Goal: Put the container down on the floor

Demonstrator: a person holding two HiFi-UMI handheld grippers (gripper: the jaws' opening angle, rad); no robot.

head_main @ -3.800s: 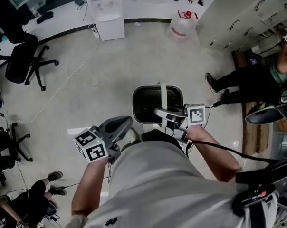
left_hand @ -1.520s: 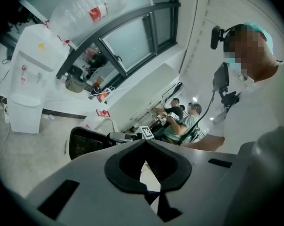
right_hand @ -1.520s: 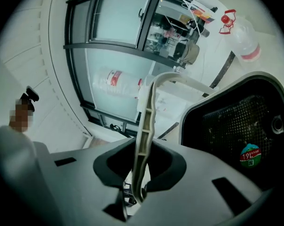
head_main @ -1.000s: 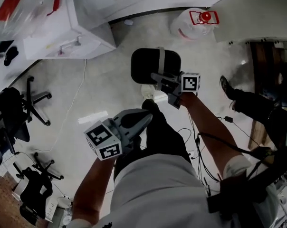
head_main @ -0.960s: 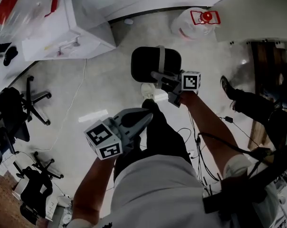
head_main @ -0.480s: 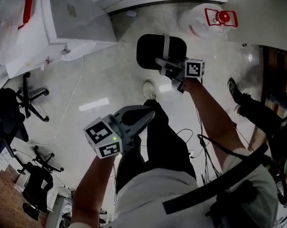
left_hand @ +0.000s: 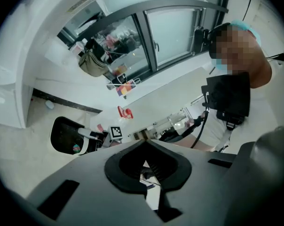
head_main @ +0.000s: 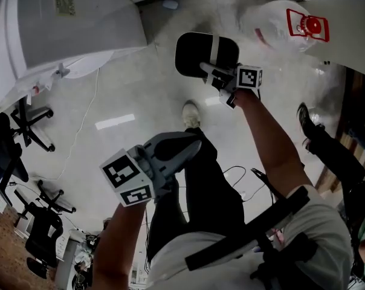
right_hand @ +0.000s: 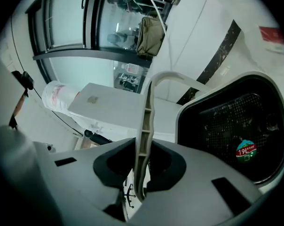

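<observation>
A black container (head_main: 194, 53) with a pale grey bail handle (head_main: 216, 47) hangs low over the floor in the head view. My right gripper (head_main: 214, 72) is shut on that handle, arm stretched out ahead. In the right gripper view the handle (right_hand: 148, 102) runs up between the jaws, and the container's dark mesh inside (right_hand: 231, 126) with a round sticker lies to the right. My left gripper (head_main: 191, 145) is nearer the body, above a leg, jaws shut and holding nothing. In the left gripper view (left_hand: 145, 149) the container (left_hand: 62, 135) shows at the far left.
A white cabinet (head_main: 67, 23) stands at the upper left. Beyond the container is a clear water jug with a red cap (head_main: 291, 23). Office chairs (head_main: 28, 119) stand at the left, cables (head_main: 237, 174) lie on the floor, and another person's leg and shoe (head_main: 309, 125) are at the right.
Both grippers have sunk and the head has come nearer the floor. The right arm has reached further out with the container, still hanging by its handle.
</observation>
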